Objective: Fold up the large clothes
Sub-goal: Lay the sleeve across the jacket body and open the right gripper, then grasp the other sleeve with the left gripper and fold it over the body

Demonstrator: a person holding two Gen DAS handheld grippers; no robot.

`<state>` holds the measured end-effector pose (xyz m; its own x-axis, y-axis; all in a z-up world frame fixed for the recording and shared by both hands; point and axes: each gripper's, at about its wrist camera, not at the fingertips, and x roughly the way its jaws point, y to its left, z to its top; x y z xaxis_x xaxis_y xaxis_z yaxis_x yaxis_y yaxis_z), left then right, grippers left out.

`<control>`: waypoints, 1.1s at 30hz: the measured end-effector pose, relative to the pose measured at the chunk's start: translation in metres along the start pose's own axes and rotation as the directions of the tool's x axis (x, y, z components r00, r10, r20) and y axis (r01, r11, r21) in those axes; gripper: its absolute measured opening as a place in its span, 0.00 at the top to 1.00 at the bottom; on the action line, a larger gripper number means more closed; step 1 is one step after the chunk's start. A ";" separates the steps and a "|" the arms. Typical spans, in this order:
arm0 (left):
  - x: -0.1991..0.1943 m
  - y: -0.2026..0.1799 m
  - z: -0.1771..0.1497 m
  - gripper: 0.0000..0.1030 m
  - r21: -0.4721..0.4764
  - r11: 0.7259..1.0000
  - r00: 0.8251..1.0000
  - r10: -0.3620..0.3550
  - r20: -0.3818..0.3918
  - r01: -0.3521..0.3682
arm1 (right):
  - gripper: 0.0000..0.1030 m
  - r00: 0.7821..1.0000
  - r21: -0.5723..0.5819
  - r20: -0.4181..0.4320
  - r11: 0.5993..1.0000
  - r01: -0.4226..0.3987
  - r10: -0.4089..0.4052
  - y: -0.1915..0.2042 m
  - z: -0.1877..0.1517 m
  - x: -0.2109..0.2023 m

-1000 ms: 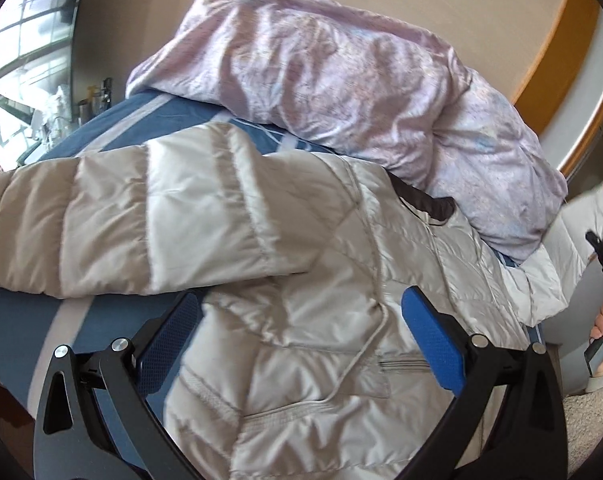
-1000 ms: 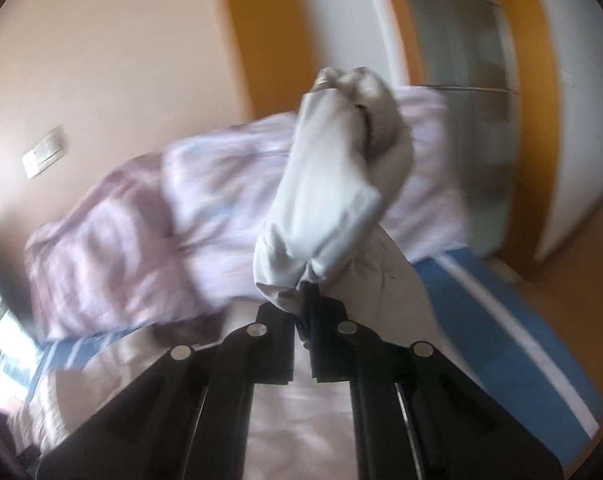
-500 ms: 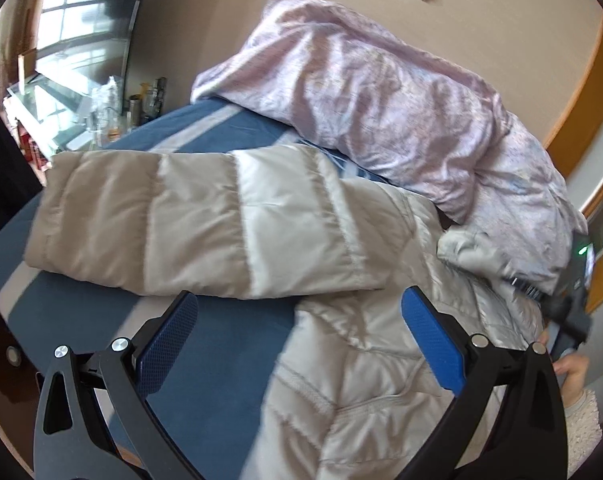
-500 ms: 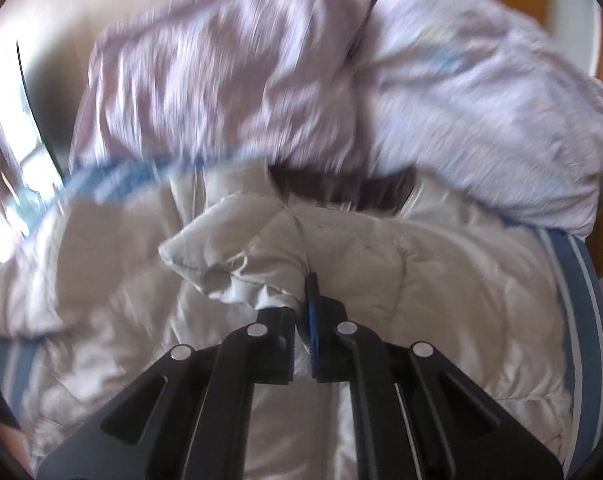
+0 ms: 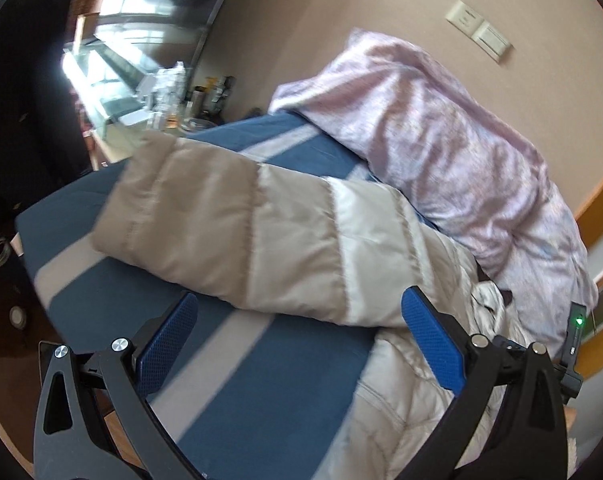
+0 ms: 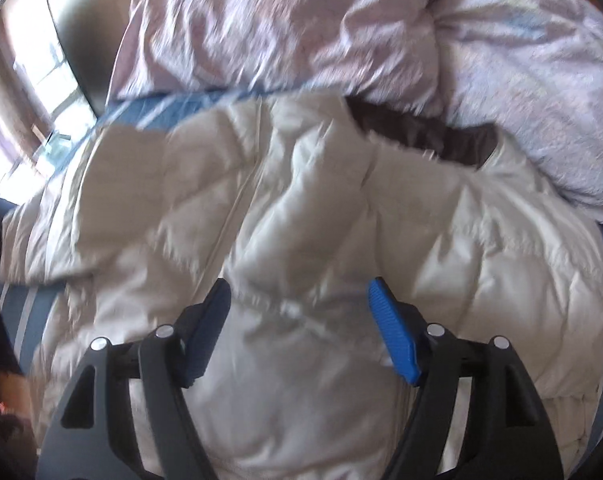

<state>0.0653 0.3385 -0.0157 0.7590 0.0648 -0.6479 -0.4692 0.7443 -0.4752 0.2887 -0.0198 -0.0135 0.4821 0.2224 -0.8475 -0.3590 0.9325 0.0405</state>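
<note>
your left tool (image 5: 299,342) was spread wide with nothing between its blue pads, held over the blue striped bed (image 5: 261,380). a pale quilted jacket (image 5: 261,232) lay flat on that bed, one sleeve stretched out across the sheet toward the window side. your right tool (image 6: 301,328) hung over the jacket's body (image 6: 321,220), its jaws opening, pads clear of the fabric. the dark collar lining (image 6: 421,132) sat at the far edge, touching a crumpled pink duvet (image 6: 301,20) piled by the wall.
</note>
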 end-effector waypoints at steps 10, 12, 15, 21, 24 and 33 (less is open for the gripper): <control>0.007 0.073 0.006 0.01 -0.315 0.949 0.999 0.001 -0.041 -0.014 | 0.24 0.993 0.051 -0.096 0.997 -0.063 0.067 0.001 -0.003 0.010; 0.012 0.084 0.006 0.01 -0.376 0.927 0.999 -0.019 -0.045 0.001 | 0.24 0.994 0.075 -0.070 0.994 -0.079 0.085 -0.004 -0.004 -0.004; 0.021 0.093 0.006 0.06 -0.435 0.901 0.998 -0.029 -0.061 0.000 | 0.24 0.993 0.103 -0.041 0.989 -0.106 0.110 -0.013 -0.005 -0.023; 0.030 0.105 0.011 0.20 -0.530 0.847 0.999 -0.048 -0.026 0.027 | 0.24 0.987 0.175 -0.020 0.972 -0.156 0.162 -0.037 -0.011 -0.046; 0.033 0.110 0.013 0.32 -0.564 0.825 0.999 -0.050 -0.014 0.034 | 0.24 0.986 0.191 -0.021 0.969 -0.158 0.165 -0.046 -0.016 -0.052; 0.042 0.125 0.015 0.74 -0.632 0.775 0.998 -0.059 -0.017 0.035 | 0.23 0.988 0.248 -0.005 0.957 -0.147 0.153 -0.079 -0.033 -0.068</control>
<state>0.0454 0.4440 -0.0931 0.7775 0.0095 -0.6289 -0.6221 0.1590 -0.7667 0.2579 -0.1180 0.0234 0.4173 0.3605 -0.8342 -0.2158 0.9310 0.2944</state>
